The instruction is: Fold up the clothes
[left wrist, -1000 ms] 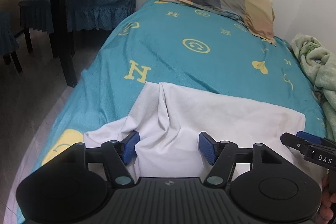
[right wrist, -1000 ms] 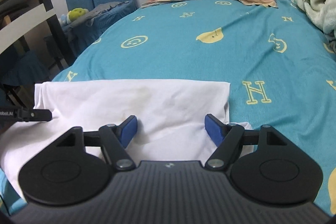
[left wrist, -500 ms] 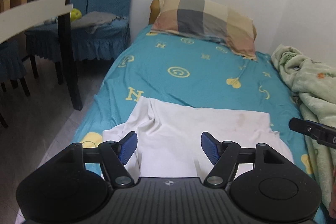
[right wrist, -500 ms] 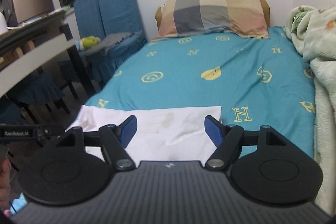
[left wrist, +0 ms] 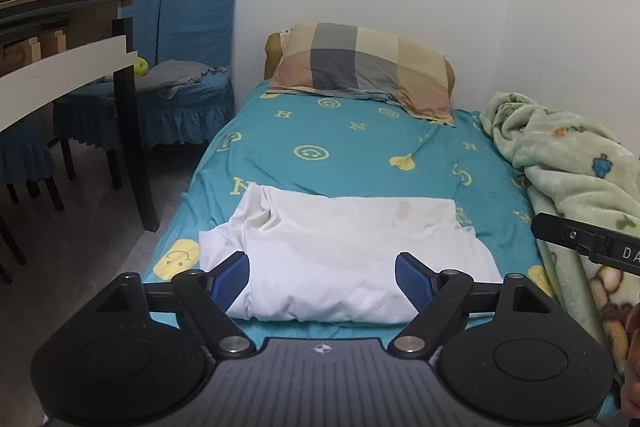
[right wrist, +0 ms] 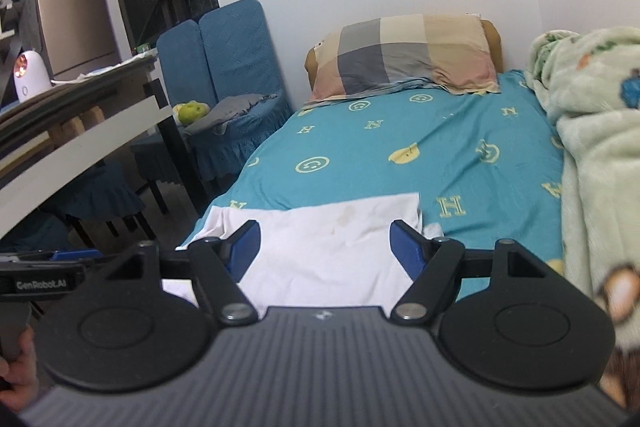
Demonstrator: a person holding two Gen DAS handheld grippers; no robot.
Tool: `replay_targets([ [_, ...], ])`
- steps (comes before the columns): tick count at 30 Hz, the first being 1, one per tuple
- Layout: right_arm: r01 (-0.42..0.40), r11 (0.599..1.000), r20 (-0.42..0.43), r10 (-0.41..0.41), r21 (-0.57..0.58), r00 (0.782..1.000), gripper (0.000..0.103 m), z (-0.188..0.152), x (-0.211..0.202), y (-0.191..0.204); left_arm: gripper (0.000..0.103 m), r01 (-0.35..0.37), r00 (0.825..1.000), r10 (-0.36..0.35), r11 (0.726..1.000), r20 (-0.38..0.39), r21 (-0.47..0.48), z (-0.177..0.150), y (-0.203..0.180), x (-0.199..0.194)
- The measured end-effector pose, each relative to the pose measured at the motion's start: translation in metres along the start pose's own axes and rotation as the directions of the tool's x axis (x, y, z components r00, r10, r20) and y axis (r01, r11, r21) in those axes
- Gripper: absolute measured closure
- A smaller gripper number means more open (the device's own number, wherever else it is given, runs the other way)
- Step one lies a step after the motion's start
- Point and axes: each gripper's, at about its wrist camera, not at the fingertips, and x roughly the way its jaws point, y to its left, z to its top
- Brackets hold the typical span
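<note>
Down at the foot of the teal bedsheet [left wrist: 360, 143], white shirt [left wrist: 344, 267] looks roughly folded but lumpy on its left, probably needs tidying, and left gripper [left wrist: 322, 277] plus right gripper [right wrist: 325, 241] both hang wide apart, holding nothing.

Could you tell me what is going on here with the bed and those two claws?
A person is folding clothes with a handheld claw in each hand. A white garment lies partly folded on the near end of the bed, with a faint stain near its far edge. The left claw and the right claw are both open, holding nothing, above the garment. A pillow sits at the head of the bed and a green blanket is bunched along its right side.
</note>
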Motion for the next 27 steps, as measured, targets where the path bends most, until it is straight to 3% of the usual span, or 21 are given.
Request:
replay_targets([
  [2,0.008,1.0,0.004,-0.008,-0.006,1.0,0.029,-0.003,-0.005,0.002,0.018,0.007,1.0,-0.007,1.0,-0.008,-0.006,-0.002,-0.001,-0.001],
  [5,-0.02,0.996,-0.029,0.022,0.082,0.999,0.029,-0.007,0.004,-0.008,0.005,0.027,0.999,-0.029,0.998,-0.033,-0.054,-0.003,0.004,0.005],
  [8,-0.05,0.975,-0.078,0.068,0.215,0.995,0.029,-0.012,0.016,-0.024,0.002,0.062,0.99,-0.087,0.977,-0.114,-0.204,-0.008,0.028,0.027],
  [10,-0.075,0.916,-0.143,0.142,0.395,0.98,0.025,-0.021,0.03,-0.043,0.002,0.092,0.974,-0.156,0.937,-0.167,-0.338,-0.016,0.048,0.044],
  [12,-0.071,0.832,-0.181,0.202,0.55,0.963,0.024,-0.035,0.042,-0.059,0.002,0.117,0.953,-0.237,0.864,-0.191,-0.49,-0.025,0.068,0.06],
  [13,-0.064,0.781,-0.195,0.232,0.621,0.953,0.024,-0.042,0.047,-0.067,0.002,0.128,0.942,-0.277,0.82,-0.191,-0.557,-0.03,0.076,0.067],
  [15,-0.038,0.722,-0.226,0.265,0.69,0.937,0.024,-0.054,0.057,-0.073,0.002,0.143,0.922,-0.346,0.722,-0.174,-0.678,-0.041,0.092,0.083],
  [17,0.001,0.673,-0.262,0.287,0.74,0.921,0.024,-0.066,0.07,-0.077,0.002,0.133,0.912,-0.379,0.638,-0.159,-0.759,-0.051,0.103,0.099],
  [20,0.064,0.564,-0.294,0.327,0.824,0.898,0.024,-0.087,0.091,-0.085,0.004,0.102,0.904,-0.401,0.543,-0.151,-0.834,-0.063,0.119,0.123],
  [22,0.092,0.494,-0.289,0.337,0.864,0.896,0.024,-0.097,0.102,-0.092,0.006,0.099,0.902,-0.412,0.483,-0.126,-0.87,-0.065,0.129,0.139],
  [25,0.083,0.397,-0.229,0.336,0.914,0.913,0.026,-0.103,0.113,-0.103,0.009,0.092,0.906,-0.415,0.393,-0.087,-0.915,-0.072,0.142,0.155],
  [27,0.071,0.374,-0.196,0.31,0.925,0.93,0.026,-0.099,0.118,-0.109,0.015,0.111,0.907,-0.419,0.348,-0.049,-0.931,-0.073,0.149,0.163],
])
